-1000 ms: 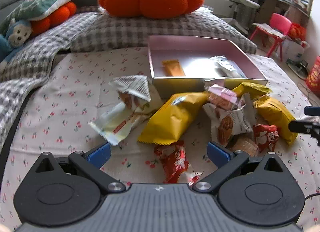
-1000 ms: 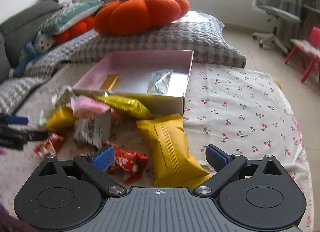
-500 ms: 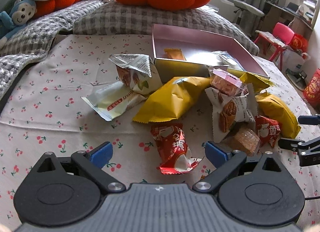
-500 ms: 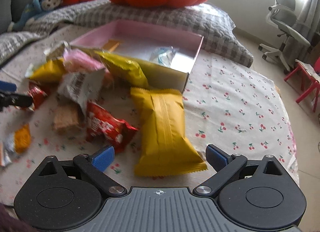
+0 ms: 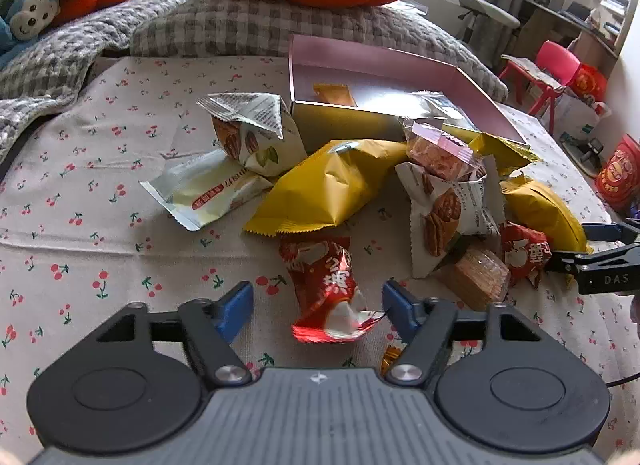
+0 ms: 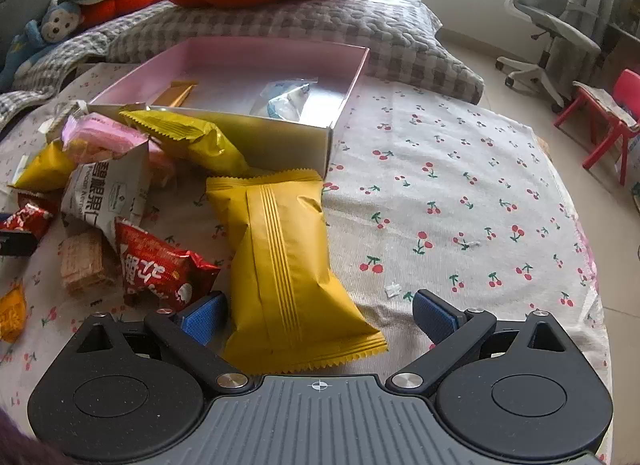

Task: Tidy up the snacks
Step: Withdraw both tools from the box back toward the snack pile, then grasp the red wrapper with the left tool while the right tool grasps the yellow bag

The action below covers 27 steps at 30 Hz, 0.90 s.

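Both grippers gape: the left straddles a red packet, the right a yellow bag.

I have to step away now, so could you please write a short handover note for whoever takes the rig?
Left hand-held gripper: open, empty, straddling the red snack packet.
Right hand-held gripper: open, empty, around the near end of the big yellow packet.
Pink box: holds an orange bar and a clear-blue packet.
Left to do: the remaining pile in front of the box, all still on the bedsheet.
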Tool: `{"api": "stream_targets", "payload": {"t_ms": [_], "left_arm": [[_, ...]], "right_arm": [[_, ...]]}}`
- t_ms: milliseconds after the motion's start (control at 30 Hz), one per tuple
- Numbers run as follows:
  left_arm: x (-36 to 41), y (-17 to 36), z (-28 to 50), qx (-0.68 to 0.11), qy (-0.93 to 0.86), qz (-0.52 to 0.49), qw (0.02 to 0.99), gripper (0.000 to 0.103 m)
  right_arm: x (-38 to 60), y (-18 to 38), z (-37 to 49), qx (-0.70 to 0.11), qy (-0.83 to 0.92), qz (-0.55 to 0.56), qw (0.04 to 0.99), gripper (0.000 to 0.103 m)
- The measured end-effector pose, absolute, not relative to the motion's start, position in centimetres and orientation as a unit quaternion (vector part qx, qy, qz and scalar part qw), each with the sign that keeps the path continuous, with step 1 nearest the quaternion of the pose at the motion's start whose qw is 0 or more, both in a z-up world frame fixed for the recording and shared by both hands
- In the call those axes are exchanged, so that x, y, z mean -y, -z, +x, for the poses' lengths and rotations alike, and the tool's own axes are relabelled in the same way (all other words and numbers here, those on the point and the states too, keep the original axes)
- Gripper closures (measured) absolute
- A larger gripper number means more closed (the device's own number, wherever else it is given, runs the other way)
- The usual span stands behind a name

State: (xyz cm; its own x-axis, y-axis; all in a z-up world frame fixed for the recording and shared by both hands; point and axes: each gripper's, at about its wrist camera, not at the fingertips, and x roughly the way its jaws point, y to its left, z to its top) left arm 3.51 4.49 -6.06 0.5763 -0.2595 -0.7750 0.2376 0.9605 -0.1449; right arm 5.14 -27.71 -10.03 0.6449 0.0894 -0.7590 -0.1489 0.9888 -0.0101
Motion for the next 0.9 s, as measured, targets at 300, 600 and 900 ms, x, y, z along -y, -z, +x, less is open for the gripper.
{"api": "stream_targets", "payload": {"t_ms": [300, 600, 900], "left_arm": [[-4.7, 5.9, 3.6, -0.447, 0.147, -0.027, 0.882, 0.059], [-4.6, 5.6, 3.6, -0.446, 0.151, -0.028, 0.882, 0.073], [-4.2, 5.1, 3.2, -0.451, 0.159, -0.019, 0.878, 0.076]], "right_arm": [[27.0, 9.8, 5.3, -0.404, -0.069, -0.044, 0.911, 0.018], [26.2, 9.1, 5.2, -0.402, -0.090, -0.041, 0.910, 0.059], [26.3, 8.1, 4.7, -0.411, -0.092, -0.021, 0.907, 0.062]]}}
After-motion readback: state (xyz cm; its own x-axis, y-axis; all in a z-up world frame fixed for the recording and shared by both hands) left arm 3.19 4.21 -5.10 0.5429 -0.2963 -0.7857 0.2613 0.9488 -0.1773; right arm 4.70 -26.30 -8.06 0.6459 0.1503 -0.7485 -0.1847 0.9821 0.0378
